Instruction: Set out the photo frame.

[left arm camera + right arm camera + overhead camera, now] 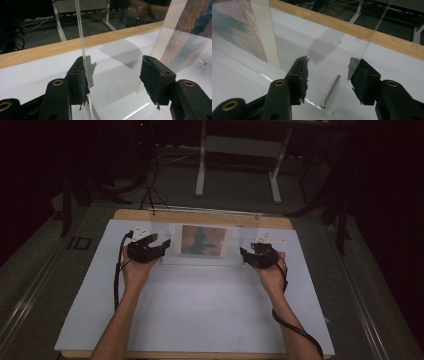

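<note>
Clear acrylic frame (202,242) standing upright near far edge of white tabletop (200,310), printed picture (202,240) in muted browns and blues mounted at its middle. Left gripper (162,246) at frame's left end, right gripper (243,254) at right end, each held in a hand (134,270) with forearm entering from near side. In left gripper view: jaws spread wide, left edge of clear panel (83,50) standing just inside one pad (81,82), close against it or touching, cannot tell which; other pad (152,77) well apart from that edge, facing the panel's broad face. In right gripper view: jaws likewise spread, right edge of panel (372,42) running down to the pad (360,80) on that side, contact unclear; opposite pad (300,77) apart from it. Small metal pin (331,91) lying flat on tabletop between the right jaws, behind the clear sheet. Wooden table edge (352,27) beyond the frame. Dark floor and white table legs (201,165) farther back.
</note>
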